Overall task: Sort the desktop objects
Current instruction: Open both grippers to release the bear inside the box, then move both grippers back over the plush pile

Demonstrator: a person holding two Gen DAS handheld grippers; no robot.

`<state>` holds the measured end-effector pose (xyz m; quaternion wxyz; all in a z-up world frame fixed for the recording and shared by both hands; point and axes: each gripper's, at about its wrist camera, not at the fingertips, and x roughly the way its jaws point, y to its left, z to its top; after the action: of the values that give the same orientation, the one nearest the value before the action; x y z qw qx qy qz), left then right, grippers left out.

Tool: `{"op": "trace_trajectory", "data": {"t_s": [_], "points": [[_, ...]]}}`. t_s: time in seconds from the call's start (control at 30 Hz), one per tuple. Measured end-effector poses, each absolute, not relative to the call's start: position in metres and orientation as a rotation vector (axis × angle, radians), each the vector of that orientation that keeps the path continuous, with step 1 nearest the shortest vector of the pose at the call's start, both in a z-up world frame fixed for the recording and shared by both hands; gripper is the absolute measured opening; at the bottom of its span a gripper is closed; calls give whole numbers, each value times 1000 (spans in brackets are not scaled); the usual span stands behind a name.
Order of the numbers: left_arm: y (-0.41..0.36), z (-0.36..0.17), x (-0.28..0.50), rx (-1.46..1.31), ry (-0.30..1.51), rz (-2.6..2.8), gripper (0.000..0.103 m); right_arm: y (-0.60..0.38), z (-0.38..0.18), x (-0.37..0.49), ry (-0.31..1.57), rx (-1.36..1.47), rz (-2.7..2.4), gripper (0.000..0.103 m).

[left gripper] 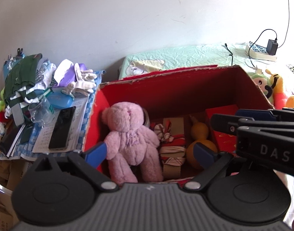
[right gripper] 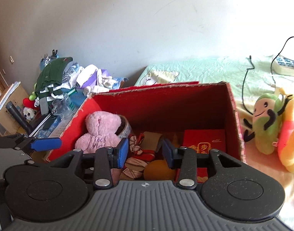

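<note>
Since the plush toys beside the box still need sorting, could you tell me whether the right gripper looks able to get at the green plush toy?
Probably yes: the green plush toy lies outside the red box, uncovered, and the right gripper is open and empty.

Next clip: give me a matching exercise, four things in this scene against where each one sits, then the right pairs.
Things:
1. pink teddy bear
2. red booklet
3. black phone
4. green plush toy

Places:
A. outside the red box, on its right
B. inside the box, right end
C. on papers left of the box
D. inside the box, left end

Pairs: 1-D, 2-B, 3-C, 4-A
</note>
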<state>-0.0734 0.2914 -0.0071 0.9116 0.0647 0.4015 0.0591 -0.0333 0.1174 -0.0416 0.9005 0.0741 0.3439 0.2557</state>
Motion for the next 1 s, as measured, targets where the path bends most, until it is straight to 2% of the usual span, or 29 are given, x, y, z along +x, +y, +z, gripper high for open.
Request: {"op": "trace_trajectory", "data": {"t_s": [0.67, 1.0], "points": [[226, -5, -73, 77, 874, 252, 98, 32, -41, -22, 774, 275, 689, 43], [199, -3, -79, 36, 863, 152, 98, -7, -44, -19, 785, 346, 738, 46]]}}
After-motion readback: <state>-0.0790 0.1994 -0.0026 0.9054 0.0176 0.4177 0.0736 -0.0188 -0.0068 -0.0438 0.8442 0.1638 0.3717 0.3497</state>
